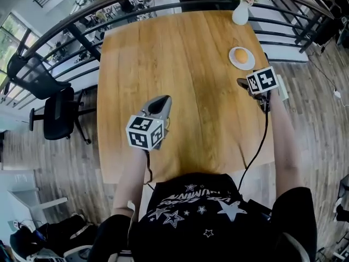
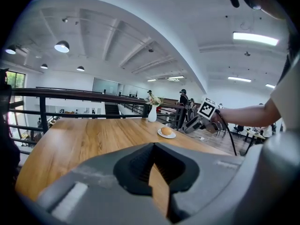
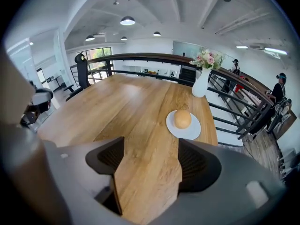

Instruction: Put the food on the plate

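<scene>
A round golden bun (image 1: 241, 54) sits on a small white plate (image 1: 233, 61) at the far right of the wooden table (image 1: 185, 64). My right gripper (image 1: 241, 82) hovers just short of the plate, open, with nothing between its fingers. In the right gripper view the bun (image 3: 182, 119) and plate (image 3: 191, 131) lie ahead of the open gripper (image 3: 151, 138). My left gripper (image 1: 162, 103) is over the table's near left part, shut and empty. The left gripper view shows the shut gripper (image 2: 154, 144) with the bun (image 2: 166, 131) far off.
A white vase of flowers (image 1: 240, 12) stands beyond the plate at the far right corner. A dark railing (image 1: 109, 15) runs along the table's far and right sides. A black office chair (image 1: 57, 113) stands left of the table. A cable hangs from the right gripper.
</scene>
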### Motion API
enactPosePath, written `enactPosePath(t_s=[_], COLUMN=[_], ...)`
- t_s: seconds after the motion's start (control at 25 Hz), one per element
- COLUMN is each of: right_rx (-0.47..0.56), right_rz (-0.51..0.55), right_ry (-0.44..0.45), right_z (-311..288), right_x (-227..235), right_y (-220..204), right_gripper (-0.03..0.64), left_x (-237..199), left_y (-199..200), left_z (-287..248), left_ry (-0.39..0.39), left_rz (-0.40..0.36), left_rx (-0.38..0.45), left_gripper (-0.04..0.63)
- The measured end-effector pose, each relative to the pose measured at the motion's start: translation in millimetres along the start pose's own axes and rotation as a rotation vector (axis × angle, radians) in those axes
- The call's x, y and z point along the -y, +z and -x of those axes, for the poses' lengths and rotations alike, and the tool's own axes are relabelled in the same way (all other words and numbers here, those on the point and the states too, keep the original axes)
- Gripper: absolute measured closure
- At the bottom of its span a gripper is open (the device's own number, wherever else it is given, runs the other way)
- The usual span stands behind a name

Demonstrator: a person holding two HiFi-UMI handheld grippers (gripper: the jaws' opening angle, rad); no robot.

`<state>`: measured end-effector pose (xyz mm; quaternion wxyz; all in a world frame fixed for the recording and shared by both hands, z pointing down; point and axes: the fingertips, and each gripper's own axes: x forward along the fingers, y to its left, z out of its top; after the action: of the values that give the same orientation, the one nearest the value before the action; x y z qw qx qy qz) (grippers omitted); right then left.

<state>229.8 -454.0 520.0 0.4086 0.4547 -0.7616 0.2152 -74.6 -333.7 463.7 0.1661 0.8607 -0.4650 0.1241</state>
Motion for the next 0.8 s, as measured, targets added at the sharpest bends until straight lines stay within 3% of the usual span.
enactPosePath(t_s=[0.52, 0.8], right_rx=[0.164, 0.254], right_rz=[-0.152, -0.238], right_ry=[-0.13, -0.194], right_z=[40, 76], right_x=[-109, -152], right_y=[-51, -84], right_gripper=[0.276, 0.354], left_x=[-2, 9], left_y=[-44, -65], left_z=[65, 81], left_ry=[-0.139, -0.22], left_rz=[-0.037, -0.028], left_rx=[-0.022, -0.038], left_gripper=[0.595, 0.595])
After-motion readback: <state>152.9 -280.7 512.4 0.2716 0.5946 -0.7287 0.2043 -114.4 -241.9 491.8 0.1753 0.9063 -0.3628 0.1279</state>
